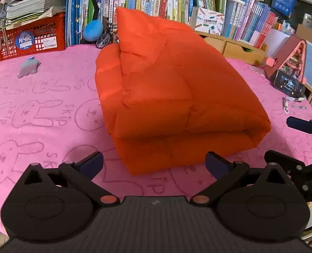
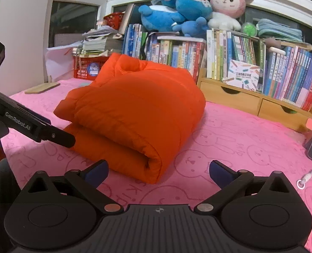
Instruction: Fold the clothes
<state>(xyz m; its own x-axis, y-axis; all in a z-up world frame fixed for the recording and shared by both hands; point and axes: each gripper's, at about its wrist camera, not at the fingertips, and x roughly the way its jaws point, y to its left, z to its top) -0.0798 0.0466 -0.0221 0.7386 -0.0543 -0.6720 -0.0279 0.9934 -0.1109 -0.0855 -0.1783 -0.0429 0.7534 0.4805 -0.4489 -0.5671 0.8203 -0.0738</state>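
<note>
— Two claws, left gripper (image 1: 153,164) and right gripper (image 2: 158,171), gape empty; the orange puffer jacket (image 1: 166,97) lies folded at my twelve o'clock on the pink blanket (image 1: 40,116).

— Handling?

— Soft, springy, light, I judge; I'd pinch the rolled edge.

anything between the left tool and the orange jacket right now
Nothing visible. The left tool is open, and only bare pink blanket lies between it and the near edge of the folded orange jacket. The right tool is open too and sits off to the side, not across that path.
</note>
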